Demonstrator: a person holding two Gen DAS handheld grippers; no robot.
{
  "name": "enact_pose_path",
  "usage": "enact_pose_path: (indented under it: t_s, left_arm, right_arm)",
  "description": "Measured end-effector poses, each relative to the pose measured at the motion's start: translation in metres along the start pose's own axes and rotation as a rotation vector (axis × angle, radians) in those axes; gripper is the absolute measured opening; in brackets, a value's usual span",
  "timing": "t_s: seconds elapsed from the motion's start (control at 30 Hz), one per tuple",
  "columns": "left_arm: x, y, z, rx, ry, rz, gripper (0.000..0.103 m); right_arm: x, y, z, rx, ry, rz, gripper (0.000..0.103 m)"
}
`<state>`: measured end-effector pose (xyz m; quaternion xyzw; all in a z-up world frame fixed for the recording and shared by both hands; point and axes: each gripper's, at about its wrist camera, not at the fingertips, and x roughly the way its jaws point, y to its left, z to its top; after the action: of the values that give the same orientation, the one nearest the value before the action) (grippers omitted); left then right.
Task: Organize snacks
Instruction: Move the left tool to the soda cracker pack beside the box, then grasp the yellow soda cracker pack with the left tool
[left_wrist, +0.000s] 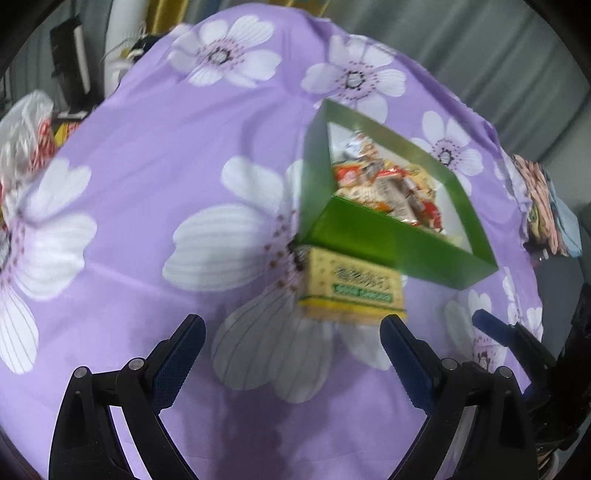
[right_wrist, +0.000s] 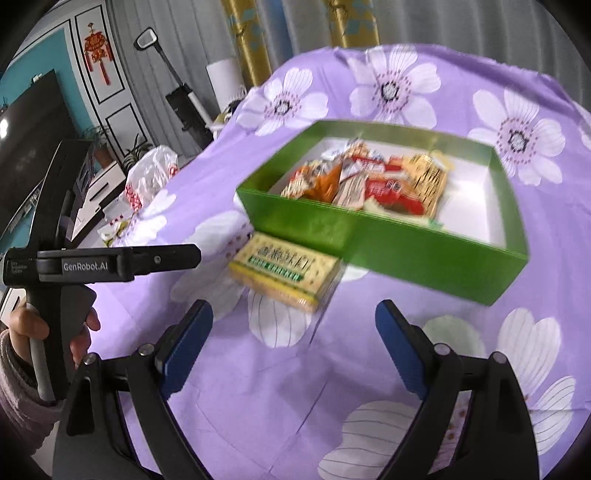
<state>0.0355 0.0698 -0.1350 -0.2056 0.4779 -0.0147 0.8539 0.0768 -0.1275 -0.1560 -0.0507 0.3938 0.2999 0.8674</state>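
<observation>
A green box (left_wrist: 388, 240) (right_wrist: 424, 247) sits on the purple flowered cloth, holding several snack packets (left_wrist: 384, 184) (right_wrist: 369, 181). A yellow cracker pack (left_wrist: 352, 290) (right_wrist: 284, 275) with a green band lies on the cloth against the box's near wall. My left gripper (left_wrist: 291, 332) is open and empty, just short of the pack. My right gripper (right_wrist: 295, 321) is open and empty, also just short of the pack. The left gripper's body (right_wrist: 103, 262) shows at the left of the right wrist view, held by a hand.
A white plastic bag (left_wrist: 26, 129) (right_wrist: 151, 173) lies at the table's left edge. A patterned cloth item (left_wrist: 543, 206) sits at the right edge. Beyond the table are a TV stand (right_wrist: 92, 184), curtains and a stick vacuum (right_wrist: 177, 85).
</observation>
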Motion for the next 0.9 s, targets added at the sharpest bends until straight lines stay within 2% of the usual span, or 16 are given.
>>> enact_pose_path:
  t_s: [0.13, 0.33, 0.63, 0.73, 0.9]
  left_arm:
    - [0.009, 0.002, -0.007, -0.007, 0.009, -0.022, 0.095]
    - [0.021, -0.018, -0.002, 0.071, -0.007, -0.039, 0.095]
    - [0.049, -0.035, 0.018, 0.122, 0.0, -0.041, 0.095]
    - [0.057, -0.036, 0.021, 0.114, 0.018, -0.044, 0.085]
    - [0.064, -0.041, 0.018, 0.142, 0.036, -0.03, 0.084]
  right_arm:
    - [0.016, 0.004, -0.008, -0.025, 0.03, -0.013, 0.09]
    - [0.033, -0.002, -0.009, -0.024, 0.052, -0.016, 0.088]
    - [0.064, -0.003, 0.001, -0.063, 0.093, 0.0, 0.07]
    - [0.071, 0.0, 0.003, -0.091, 0.101, -0.001, 0.068]
    - [0.076, 0.0, 0.007, -0.108, 0.101, -0.002, 0.065]
